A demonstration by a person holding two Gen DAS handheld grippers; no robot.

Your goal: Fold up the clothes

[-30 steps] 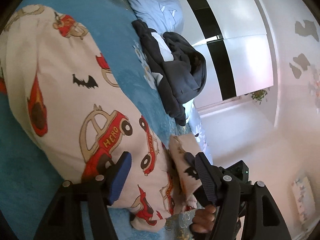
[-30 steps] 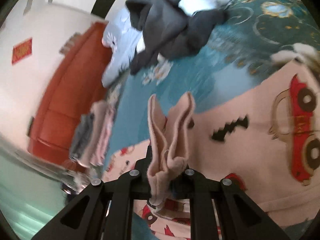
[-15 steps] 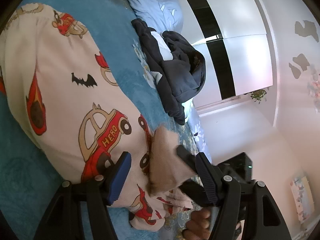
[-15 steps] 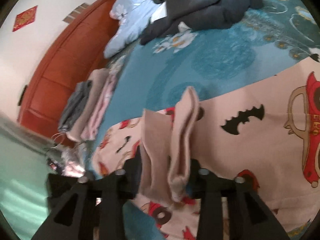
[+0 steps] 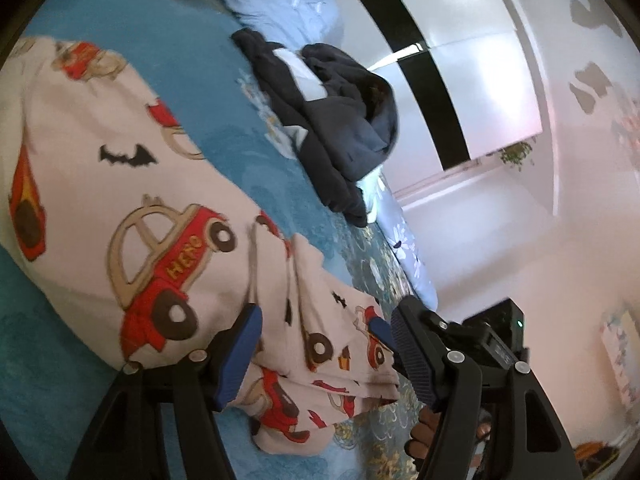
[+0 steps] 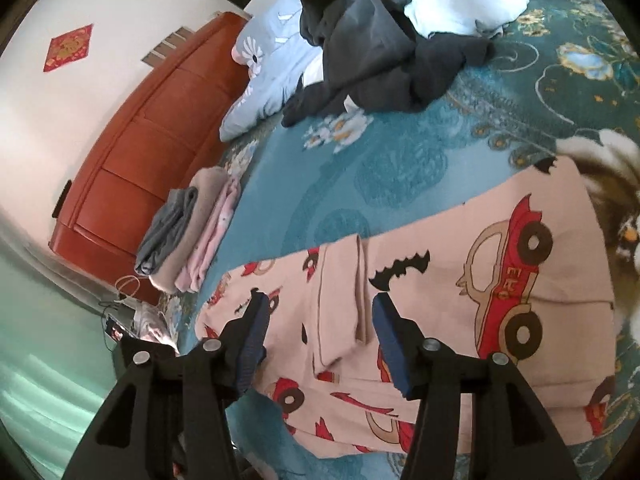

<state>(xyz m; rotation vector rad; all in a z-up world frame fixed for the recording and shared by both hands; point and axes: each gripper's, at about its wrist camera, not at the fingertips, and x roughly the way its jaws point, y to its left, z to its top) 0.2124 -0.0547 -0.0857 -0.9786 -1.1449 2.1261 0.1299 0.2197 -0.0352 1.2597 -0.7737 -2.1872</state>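
Note:
A pink garment printed with red cars and black bats (image 5: 132, 200) lies spread on the teal bedspread (image 5: 200, 68); it also shows in the right wrist view (image 6: 460, 300). Its folded-over cuff (image 6: 344, 300) lies flat between the fingers of my right gripper (image 6: 320, 328), which is open and holds nothing. My left gripper (image 5: 324, 340) is open too, its fingers either side of a folded sleeve part (image 5: 320, 308) near the bed edge. The right gripper's body shows behind the left one (image 5: 492, 344).
A heap of dark navy clothes (image 5: 336, 120) lies further up the bed, also in the right wrist view (image 6: 376, 48). A stack of folded grey and pink clothes (image 6: 192, 232) sits near the orange headboard (image 6: 152, 140). Light blue floral pillows (image 6: 272, 68) lie beyond.
My right gripper was shut on the pink cuff and has opened; the cuff now lies flat on the garment. My left gripper stays open over the sleeve.

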